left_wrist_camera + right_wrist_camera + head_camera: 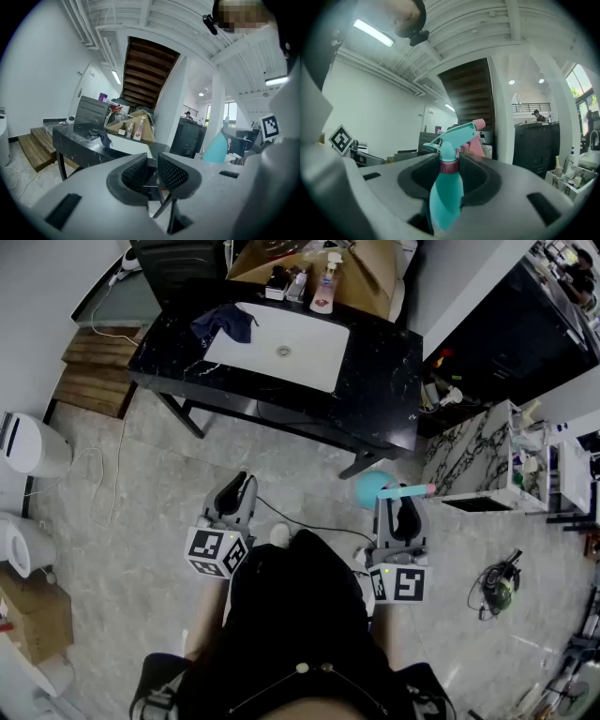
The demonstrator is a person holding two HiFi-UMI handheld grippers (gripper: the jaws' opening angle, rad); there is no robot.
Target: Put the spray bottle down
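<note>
The spray bottle (373, 487) is teal, with a magenta collar and a pink nozzle tip. My right gripper (401, 505) is shut on it and holds it roughly level above the floor, in front of the black counter (384, 381). In the right gripper view the bottle (445, 197) stands upright between the pads, and my right gripper (449, 171) clamps its neck and shoulder. My left gripper (239, 491) hangs at the left, away from the bottle. In the left gripper view my left gripper (153, 161) is shut with nothing between its pads.
A white sink (281, 348) is set in the counter, with a dark blue cloth (225, 322) on its left rim. A soap bottle (324, 289) stands behind it. White bins (28, 442) are at the left, a marble shelf unit (487, 460) at the right, and a cable (309, 526) on the floor.
</note>
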